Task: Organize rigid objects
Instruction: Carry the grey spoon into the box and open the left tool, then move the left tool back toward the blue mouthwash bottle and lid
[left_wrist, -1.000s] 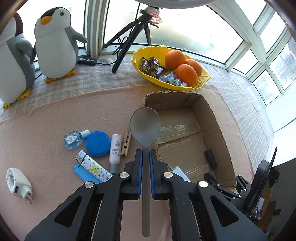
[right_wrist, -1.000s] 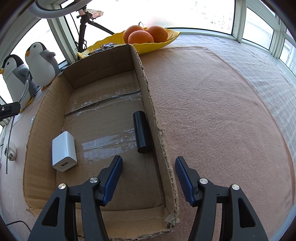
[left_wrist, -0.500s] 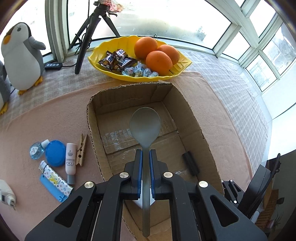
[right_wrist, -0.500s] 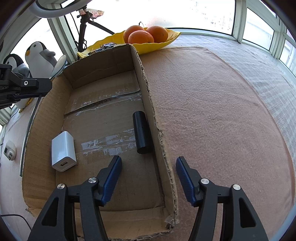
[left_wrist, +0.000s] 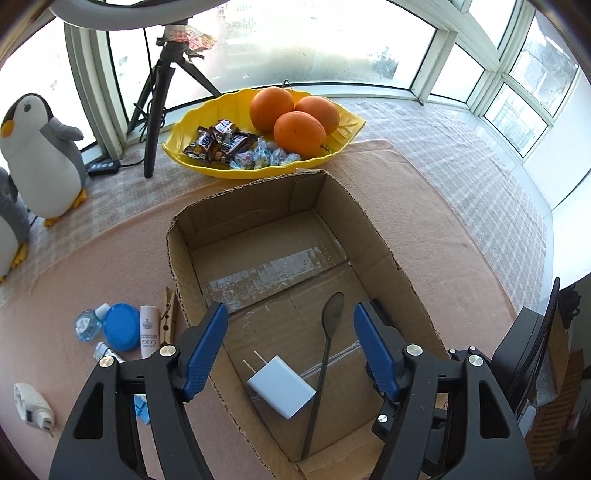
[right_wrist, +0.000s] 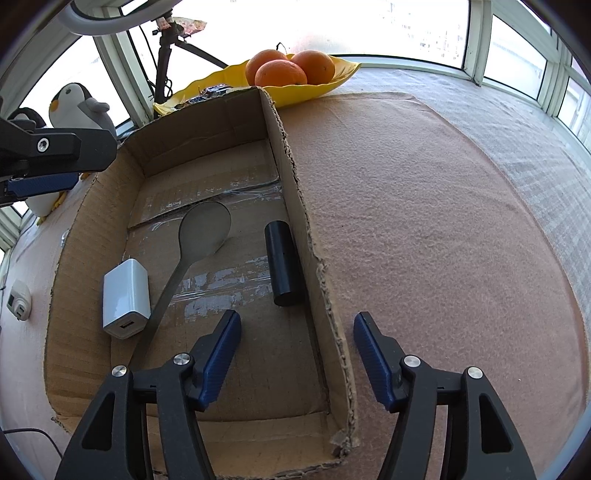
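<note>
Three rigid items lie inside the open brown cardboard box (left_wrist: 384, 254): a long grey metal spoon (left_wrist: 325, 347), a white plastic plug-in charger block (left_wrist: 282, 389), and a short black cylinder (right_wrist: 281, 266).

Spoon: on the box floor, bowl toward the far wall of the box, handle running back to the near wall and passing just beside the charger, possibly over its edge; contact unclear from either view. It looks light, stiff, smooth and likely slippery. Best taken across the thin handle, near the neck, not on the rounded bowl.

Left hand-held gripper (left_wrist: 290, 341): released, above the box. Its jaws have just been opening; the spoon lies below and between them, with no pad touching it.

Right hand-held gripper (right_wrist: 295, 354): also released, jaws standing either side of the box's right wall, nothing grasped. Its jaws have just been opening a little further.

Left of the box, on the pink felt-covered worktop (right_wrist: 424, 221), wait a round blue plastic lid (left_wrist: 120, 325), a small white tube (left_wrist: 149, 330), a wooden clothes peg (left_wrist: 169, 312), and a white plug adapter (left_wrist: 31, 404) farther out. All look light and hard. The tube would roll; grasp it across its middle. The flat lid will need an edge pinch.
</note>
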